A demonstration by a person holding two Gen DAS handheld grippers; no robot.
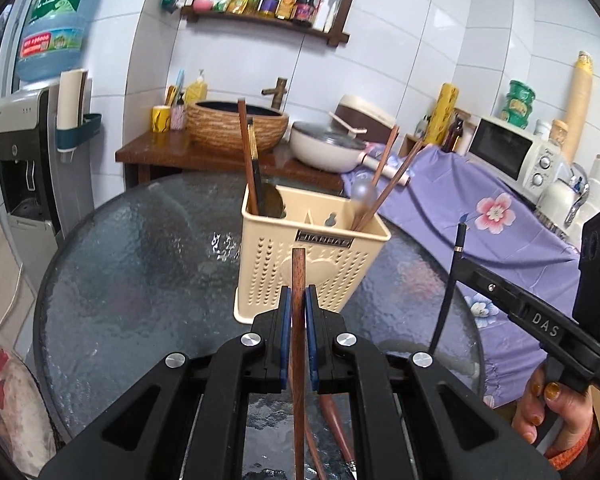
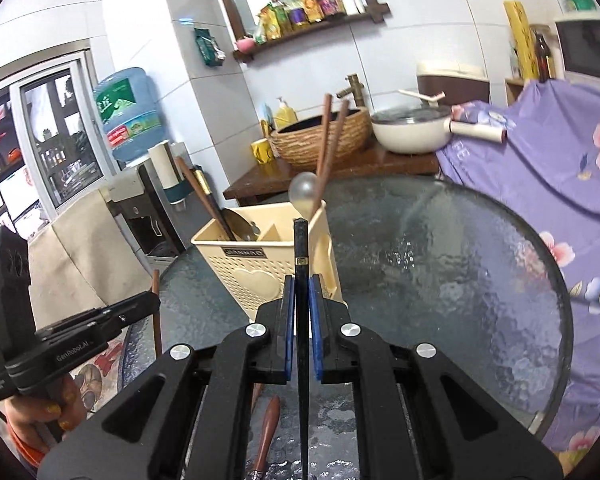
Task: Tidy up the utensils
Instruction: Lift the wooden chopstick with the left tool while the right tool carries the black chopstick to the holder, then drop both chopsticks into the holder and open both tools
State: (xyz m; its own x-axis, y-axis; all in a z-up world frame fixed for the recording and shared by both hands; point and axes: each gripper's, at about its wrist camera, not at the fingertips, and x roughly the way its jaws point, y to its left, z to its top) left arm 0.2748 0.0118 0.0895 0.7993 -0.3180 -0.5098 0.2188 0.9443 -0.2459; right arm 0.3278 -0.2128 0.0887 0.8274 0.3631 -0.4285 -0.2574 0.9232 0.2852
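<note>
A cream plastic utensil holder [image 1: 300, 264] [image 2: 260, 264] stands on the round glass table [image 1: 140, 280] [image 2: 440, 260]. It holds brown chopsticks [image 1: 246, 152] and a dark utensil on one side, and two chopsticks [image 1: 396, 168] and a clear spoon [image 2: 305, 190] on the other. My left gripper [image 1: 299, 300] is shut on a brown chopstick [image 1: 299, 280], held upright just in front of the holder. My right gripper [image 2: 301, 292] is shut on a black chopstick [image 2: 301, 248], held upright near the holder; it also shows in the left wrist view [image 1: 456, 256].
A reddish-brown utensil [image 2: 268, 432] lies on the glass under the grippers. Behind the table stand a wooden counter with a woven basin [image 1: 236, 124] and a white pan [image 1: 324, 148]. A purple floral cloth [image 1: 480, 216] covers furniture at the right. A water dispenser [image 1: 24, 152] stands at the left.
</note>
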